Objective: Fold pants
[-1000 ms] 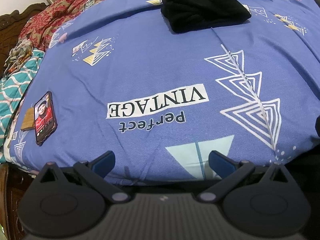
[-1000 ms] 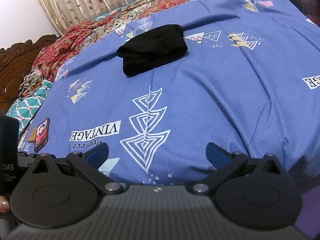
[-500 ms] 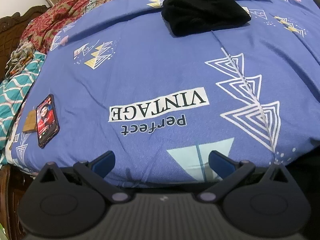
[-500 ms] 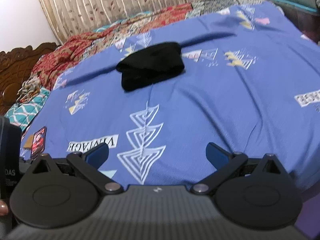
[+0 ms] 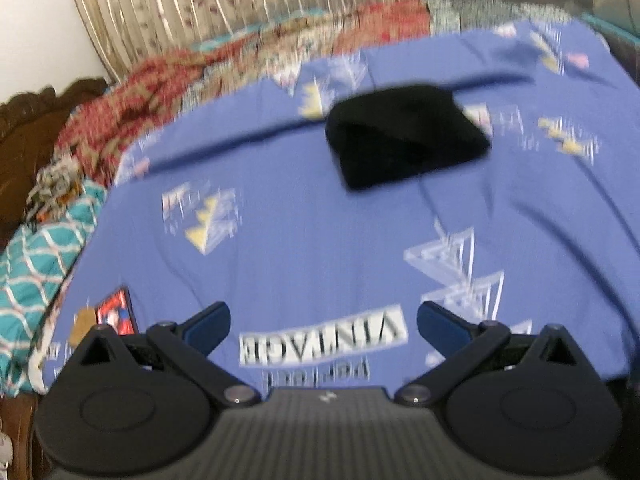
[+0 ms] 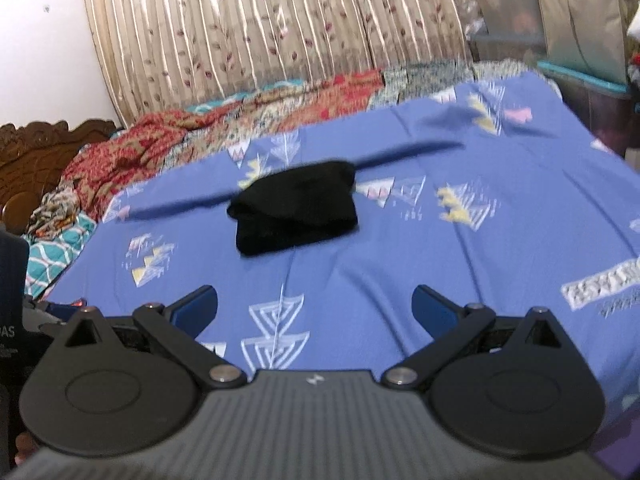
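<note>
The black pants (image 5: 406, 136) lie folded into a compact bundle on the blue printed bedsheet (image 5: 320, 240), well beyond both grippers. The right wrist view shows the same pants (image 6: 296, 208) near the middle of the bedsheet (image 6: 440, 272). My left gripper (image 5: 323, 322) hangs open over the near edge of the bed, nothing between its blue-padded fingers. My right gripper (image 6: 315, 306) is also open and empty, likewise held back from the bundle. Both views are blurred by motion.
A phone (image 5: 116, 310) rests at the sheet's left edge beside a small tan card (image 5: 82, 320). Red patterned and teal quilts (image 5: 48, 248) pile up at left against a carved wooden headboard (image 6: 36, 152). A curtain (image 6: 280, 28) hangs behind; storage boxes (image 6: 516, 12) stand at right.
Both grippers have tilted upward and drawn back, so the curtain and far side of the bed now show. The pants bundle has not moved. Both grippers stayed open.
</note>
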